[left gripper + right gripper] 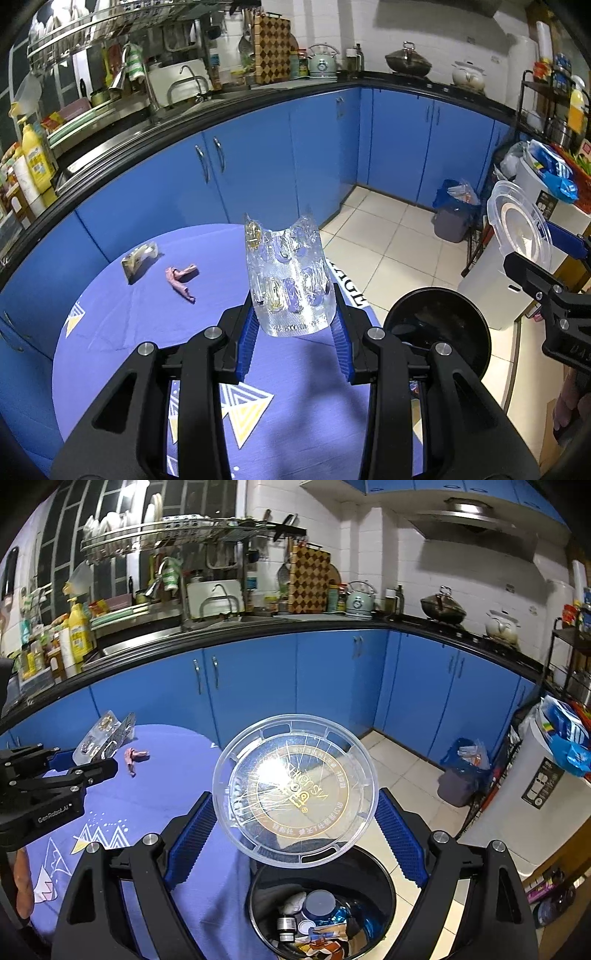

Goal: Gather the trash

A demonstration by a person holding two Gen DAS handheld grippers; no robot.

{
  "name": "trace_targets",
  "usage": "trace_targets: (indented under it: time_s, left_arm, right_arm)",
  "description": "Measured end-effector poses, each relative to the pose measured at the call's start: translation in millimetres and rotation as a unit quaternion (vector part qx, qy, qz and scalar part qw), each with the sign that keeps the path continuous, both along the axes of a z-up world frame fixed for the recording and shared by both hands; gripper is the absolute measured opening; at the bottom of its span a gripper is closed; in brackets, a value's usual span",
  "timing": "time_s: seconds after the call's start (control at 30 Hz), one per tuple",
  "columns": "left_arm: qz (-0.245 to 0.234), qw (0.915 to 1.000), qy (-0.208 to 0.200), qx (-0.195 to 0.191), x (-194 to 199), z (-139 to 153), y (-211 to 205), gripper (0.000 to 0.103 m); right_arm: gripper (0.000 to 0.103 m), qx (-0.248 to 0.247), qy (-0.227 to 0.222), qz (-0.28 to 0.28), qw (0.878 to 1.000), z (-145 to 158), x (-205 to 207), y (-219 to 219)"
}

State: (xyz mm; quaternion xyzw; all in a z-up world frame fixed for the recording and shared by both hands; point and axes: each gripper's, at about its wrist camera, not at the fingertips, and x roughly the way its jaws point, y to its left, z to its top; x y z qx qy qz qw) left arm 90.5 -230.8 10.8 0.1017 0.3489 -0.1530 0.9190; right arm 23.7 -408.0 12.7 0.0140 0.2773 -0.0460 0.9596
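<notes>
Left gripper (293, 325) pinching a blister pack (288, 280) upright above the table (147, 325). Right gripper (295, 830) spread wide, clear lid (295, 790) between its pads, over the black bin (321, 904) of trash. Wrapper (140, 260) and pink scrap (181, 280) lying on the table.

Matte black left gripper (294, 328) and right gripper (295, 834), blue ribbed jaws, silver screws, white "GenRobot.AI" lettering.
</notes>
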Motion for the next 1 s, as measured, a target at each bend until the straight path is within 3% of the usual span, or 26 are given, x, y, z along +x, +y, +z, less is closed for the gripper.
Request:
trace_targets:
  time_s: [1.0]
  left_arm:
    - [-0.034,0.9991,0.004,0.027,-0.3,-8.5,-54.4,0.037]
  right_arm:
    - [0.089,0.012,-0.022,-0.065,0.998,-8.4,-11.9,-52.0]
